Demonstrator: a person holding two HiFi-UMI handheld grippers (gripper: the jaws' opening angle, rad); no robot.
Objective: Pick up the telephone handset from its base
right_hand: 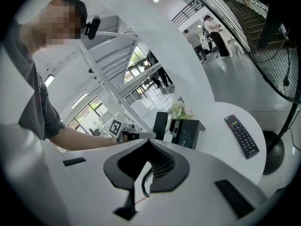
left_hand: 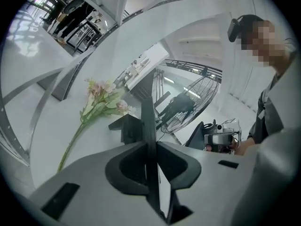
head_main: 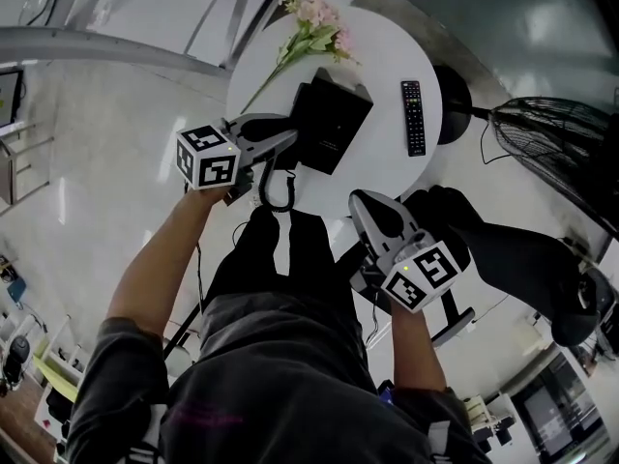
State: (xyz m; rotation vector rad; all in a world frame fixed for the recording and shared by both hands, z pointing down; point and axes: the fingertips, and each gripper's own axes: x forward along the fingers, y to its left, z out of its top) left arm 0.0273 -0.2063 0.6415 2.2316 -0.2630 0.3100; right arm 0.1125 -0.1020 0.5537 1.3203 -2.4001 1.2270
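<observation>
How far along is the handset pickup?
Done: the left gripper is clamped on the handset, which stands upright beside the base rather than on it. In hand: it looks lifted, its cord hanging in a loop past the table edge. Left: little, perhaps carrying it further clear. The right gripper is shut, empty and away from the phone.

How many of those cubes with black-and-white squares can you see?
2. One cube rides on the left gripper, which is clamped on the handset. The second cube rides on the right gripper, lower right in the head view. No others show.
</observation>
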